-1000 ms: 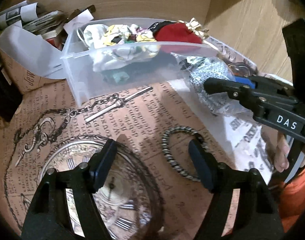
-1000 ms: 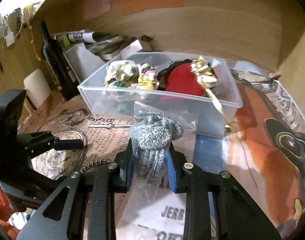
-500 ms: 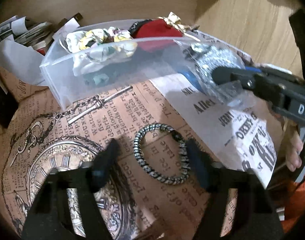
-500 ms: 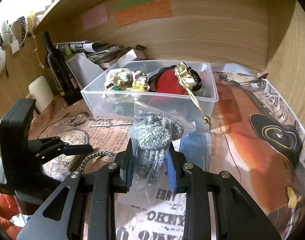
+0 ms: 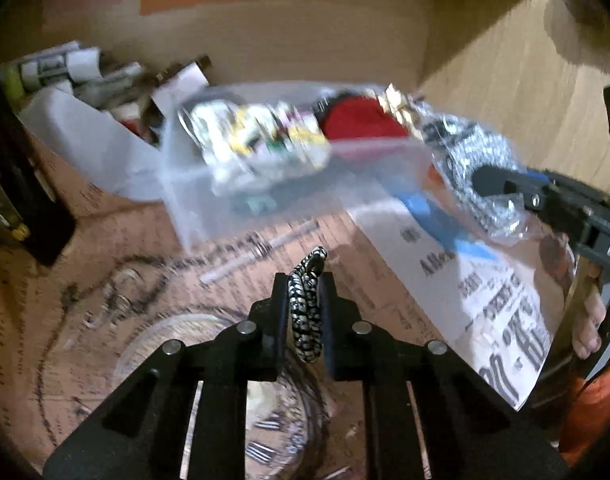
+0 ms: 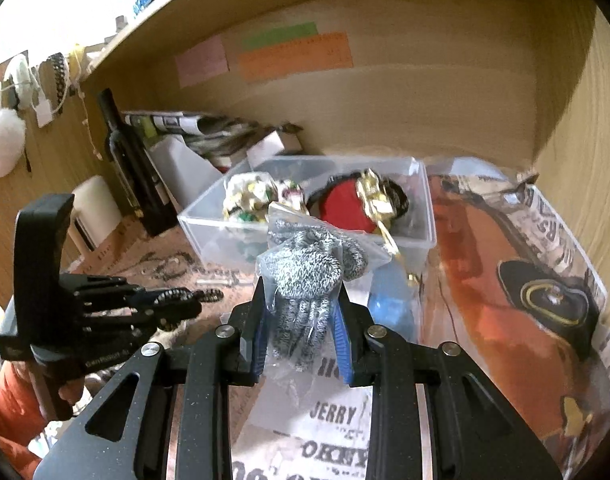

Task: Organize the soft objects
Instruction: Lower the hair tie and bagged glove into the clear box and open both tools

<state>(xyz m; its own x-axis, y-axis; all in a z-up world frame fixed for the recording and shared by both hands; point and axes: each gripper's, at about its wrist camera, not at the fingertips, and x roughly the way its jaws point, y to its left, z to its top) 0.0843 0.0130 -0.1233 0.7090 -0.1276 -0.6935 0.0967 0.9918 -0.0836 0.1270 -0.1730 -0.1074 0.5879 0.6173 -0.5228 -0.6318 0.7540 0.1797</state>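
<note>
My left gripper [image 5: 303,300] is shut on a black-and-white braided hair tie [image 5: 305,312], held above the printed table cover; both show at the left of the right wrist view [image 6: 193,298]. My right gripper [image 6: 301,320] is shut on a clear bag of grey knit gloves [image 6: 305,276], lifted in front of the clear plastic bin [image 6: 209,224]. The bin holds a patterned cloth bundle [image 6: 253,196] and a red pouch with a gold bow [image 6: 349,204]. In the left wrist view the bin [image 5: 193,208] is blurred, with the gloves bag [image 5: 477,164] to its right.
A dark wine bottle [image 6: 133,168] and a stack of papers [image 6: 193,128] stand left of and behind the bin. Wooden walls close the back and right. A blue object [image 6: 393,308] lies before the bin. Newspaper-print covers [image 6: 337,416] line the surface.
My left gripper has closed on the hair tie that lay on the table and lifted it. My right gripper has risen slightly with the gloves bag.
</note>
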